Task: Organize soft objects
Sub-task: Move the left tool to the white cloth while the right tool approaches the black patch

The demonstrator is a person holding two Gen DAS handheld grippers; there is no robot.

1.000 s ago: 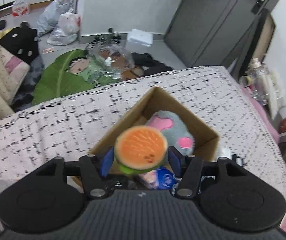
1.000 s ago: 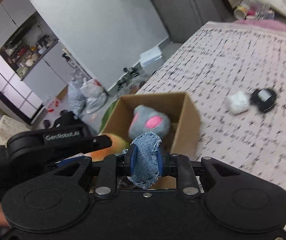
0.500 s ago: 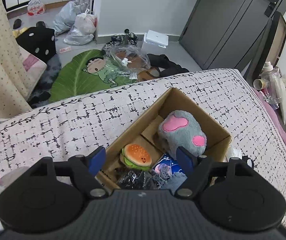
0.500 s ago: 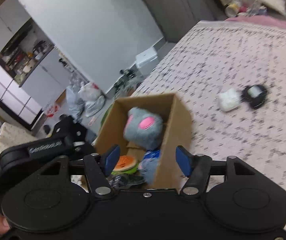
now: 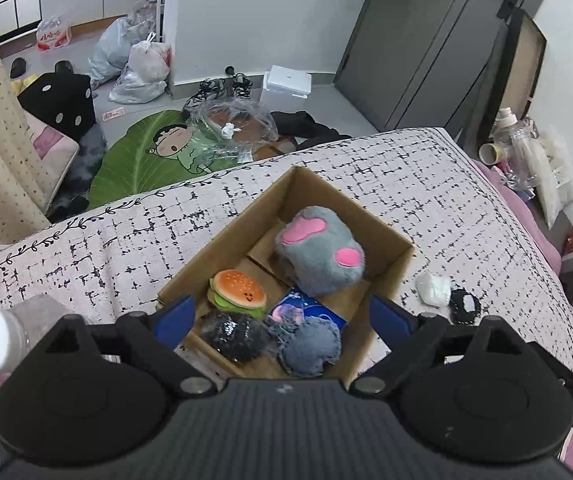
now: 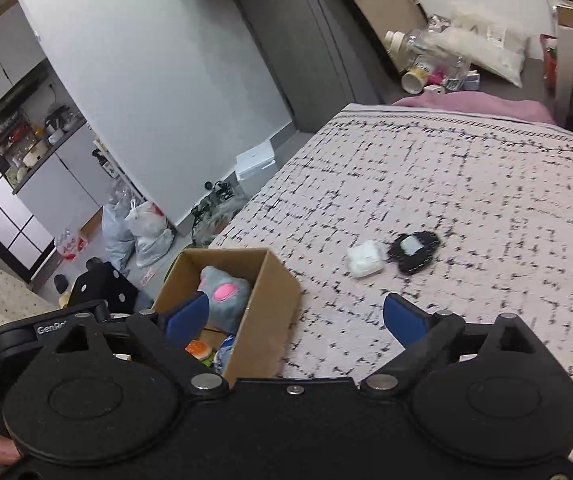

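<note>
Soft objects: most are in the cardboard box (image 5: 386, 240) on the bed (image 5: 86, 248) now. Inside we see the burger plush (image 5: 237, 288), the grey paw plush (image 5: 320, 254), a denim pouf (image 5: 310, 344), a dark sparkly piece (image 5: 232, 336) and a blue printed item (image 5: 306, 308), all packed touching one another.

Both grippers have just been opening, and nothing sits between the jaws of either. Left gripper (image 5: 282, 316) stands wide, hovering over the near end of the box, clear of the contents. Right gripper (image 6: 296, 316) is also wide; it straddles the box's right wall in its own view, with the open bedspread ahead.

We judge the step in hand as release done, both drops landed in the box, grippers free for the next pick.

Left out on the bed, well apart from the box's right side: a white lump (image 6: 364, 258) and a black piece with a pale centre (image 6: 412, 250), lying just beside each other. The right view is blurred there, so we can't say what they are; probably soft.

Next move calls for the right gripper to swing over to that pair, keep the jaws wide, come down over one piece only and close gently. They lie close, so the approach should avoid pinching both or nudging the neighbour.
</note>
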